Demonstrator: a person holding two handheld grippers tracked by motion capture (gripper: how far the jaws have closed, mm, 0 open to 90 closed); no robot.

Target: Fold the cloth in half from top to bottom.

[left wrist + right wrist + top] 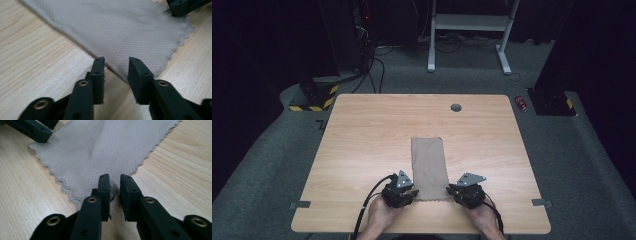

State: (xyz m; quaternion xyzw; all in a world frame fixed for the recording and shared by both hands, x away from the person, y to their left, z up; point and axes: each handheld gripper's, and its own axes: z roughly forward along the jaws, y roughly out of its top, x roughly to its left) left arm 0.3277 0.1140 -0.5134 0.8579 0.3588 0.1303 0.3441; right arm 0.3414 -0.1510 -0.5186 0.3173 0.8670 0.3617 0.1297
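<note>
Cloth (429, 167) lies flat on the table (362, 130) as a long folded strip, its near scalloped end just ahead of both my claws, one at each near corner. My left claw (116, 62) stands part spread, straddling the near left corner; the edge runs between the jaws, but I see the pads clear of the fabric, so nothing is pinched there yet. My right claw (114, 180) is drawn nearly together, and the near right corner puckers up into the narrow gap; I judge it pinched on that corner, or on the verge of it. Going by this, the strip is folded lengthwise and the grasp for a next fold is only beginning; lifting and carrying the end over remain. From the high view I get the whole strip running away from me; each claw's own view gives the weave, the zigzag hem, and the other claw (186, 6) across the cloth.
</note>
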